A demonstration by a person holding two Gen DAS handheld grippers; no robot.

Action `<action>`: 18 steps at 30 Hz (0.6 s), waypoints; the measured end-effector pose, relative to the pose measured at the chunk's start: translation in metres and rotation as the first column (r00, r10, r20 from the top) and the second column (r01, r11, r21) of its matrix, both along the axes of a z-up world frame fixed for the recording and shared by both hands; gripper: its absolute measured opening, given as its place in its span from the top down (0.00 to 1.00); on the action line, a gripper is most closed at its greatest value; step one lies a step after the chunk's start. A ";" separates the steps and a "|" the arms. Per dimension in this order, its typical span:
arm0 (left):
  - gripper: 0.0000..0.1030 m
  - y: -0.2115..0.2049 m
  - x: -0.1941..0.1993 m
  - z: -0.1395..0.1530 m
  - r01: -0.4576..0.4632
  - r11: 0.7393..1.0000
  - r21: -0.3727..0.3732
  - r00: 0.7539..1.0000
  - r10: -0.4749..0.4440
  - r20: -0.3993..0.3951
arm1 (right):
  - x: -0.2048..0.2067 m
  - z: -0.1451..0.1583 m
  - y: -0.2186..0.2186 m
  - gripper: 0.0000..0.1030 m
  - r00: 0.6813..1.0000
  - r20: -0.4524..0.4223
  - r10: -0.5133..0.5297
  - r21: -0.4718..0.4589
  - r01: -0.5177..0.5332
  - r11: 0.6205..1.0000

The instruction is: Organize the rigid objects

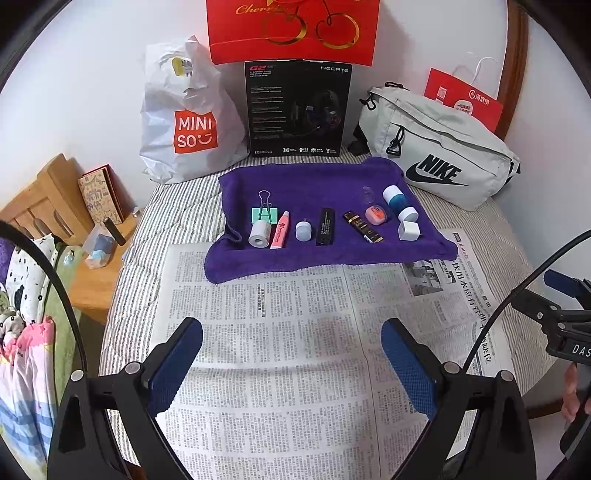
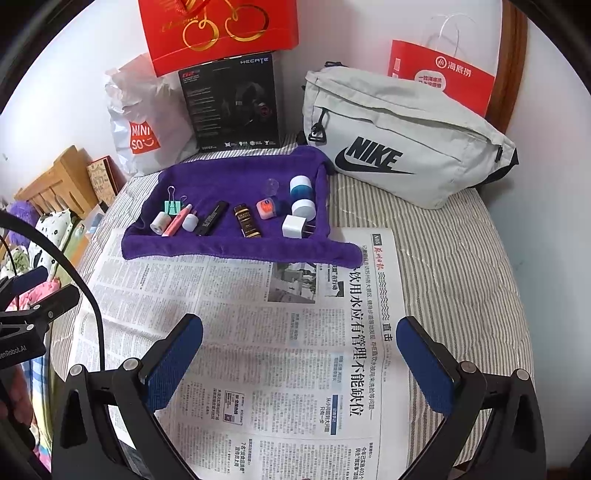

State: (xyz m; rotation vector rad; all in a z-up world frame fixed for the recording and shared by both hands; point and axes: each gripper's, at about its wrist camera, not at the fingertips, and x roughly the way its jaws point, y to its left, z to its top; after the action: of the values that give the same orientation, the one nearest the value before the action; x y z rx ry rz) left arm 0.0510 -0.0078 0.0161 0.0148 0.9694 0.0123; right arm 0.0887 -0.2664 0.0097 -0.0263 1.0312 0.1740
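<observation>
A purple towel (image 1: pixel 317 184) (image 2: pixel 229 177) lies on the bed and carries several small items in a row: a green binder clip (image 1: pixel 264 213), a white tape roll (image 1: pixel 259 233), a pink tube (image 1: pixel 280 230), a small white cap (image 1: pixel 303 230), a black stick (image 1: pixel 325 226), a gold-black tube (image 1: pixel 362 226), a pink round case (image 1: pixel 375 215), a blue-white jar (image 1: pixel 393 198) and a white charger plug (image 2: pixel 294 226). My left gripper (image 1: pixel 291 360) is open and empty over the newspaper (image 1: pixel 288 332), short of the towel. My right gripper (image 2: pixel 300 360) is open and empty over the newspaper (image 2: pixel 258 332).
A Miniso bag (image 1: pixel 184 122), a black headset box (image 1: pixel 297 109), a red gift bag (image 1: pixel 293 29) and a grey Nike bag (image 1: pixel 436 147) stand along the wall behind the towel. A wooden bedside stand (image 1: pixel 55 206) is at the left.
</observation>
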 end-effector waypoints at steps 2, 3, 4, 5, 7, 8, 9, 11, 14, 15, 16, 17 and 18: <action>0.05 0.000 0.000 0.000 -0.001 1.000 0.000 1.000 0.001 0.001 | 0.000 0.000 0.000 0.00 1.000 0.000 0.000 -0.001 0.000 1.000; 0.05 0.000 0.000 0.000 -0.002 1.000 -0.001 1.000 0.002 0.001 | 0.000 0.000 0.000 0.00 1.000 -0.001 0.000 0.001 0.000 1.000; 0.05 0.000 0.000 0.000 -0.002 1.000 -0.002 1.000 0.002 0.000 | 0.000 0.000 0.000 0.00 1.000 0.001 0.000 0.001 0.000 1.000; 0.05 0.001 0.000 0.000 0.000 1.000 -0.001 1.000 0.000 0.000 | 0.000 0.000 0.000 0.00 1.000 0.000 0.001 0.001 -0.001 1.000; 0.05 0.000 -0.001 0.000 -0.001 1.000 0.000 1.000 0.001 0.000 | 0.000 0.000 0.000 0.00 1.000 0.000 0.001 0.000 -0.001 1.000; 0.05 0.001 0.000 0.000 -0.002 1.000 -0.001 1.000 0.002 0.001 | 0.000 0.000 0.000 0.00 1.000 0.000 0.001 0.001 -0.001 1.000; 0.05 0.001 0.000 0.000 -0.001 1.000 -0.002 1.000 0.001 0.001 | 0.000 0.000 0.000 0.00 1.000 0.000 0.003 0.000 -0.003 1.000; 0.05 0.001 -0.001 0.001 -0.001 1.000 0.000 1.000 0.001 0.001 | 0.000 0.000 0.001 0.00 1.000 0.001 0.003 -0.001 -0.003 1.000; 0.05 0.000 -0.001 0.000 0.003 1.000 0.004 1.000 -0.003 0.003 | -0.001 0.000 0.001 0.00 1.000 0.001 0.003 -0.002 -0.003 1.000; 0.03 0.000 -0.001 0.001 0.006 1.000 0.008 1.000 -0.006 0.006 | -0.001 0.000 0.001 0.00 1.000 0.002 0.003 -0.002 -0.003 1.000; 0.02 -0.001 -0.002 0.001 0.008 1.000 0.011 1.000 -0.008 0.009 | -0.001 0.000 0.001 0.00 1.000 0.002 0.002 0.001 -0.002 1.000; 0.00 -0.002 -0.002 0.001 0.008 1.000 0.014 1.000 -0.008 0.014 | -0.001 0.000 0.001 0.00 1.000 0.001 0.002 0.001 -0.002 1.000; 0.00 -0.001 -0.003 0.001 0.006 1.000 0.010 1.000 -0.006 0.020 | -0.001 0.000 0.001 0.00 1.000 0.001 0.002 0.001 -0.002 1.000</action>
State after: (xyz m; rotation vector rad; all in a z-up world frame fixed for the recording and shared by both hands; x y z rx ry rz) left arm 0.0483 -0.0092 0.0171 0.0263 0.9496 0.0114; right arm 0.0878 -0.2656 0.0099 -0.0265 1.0302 0.1765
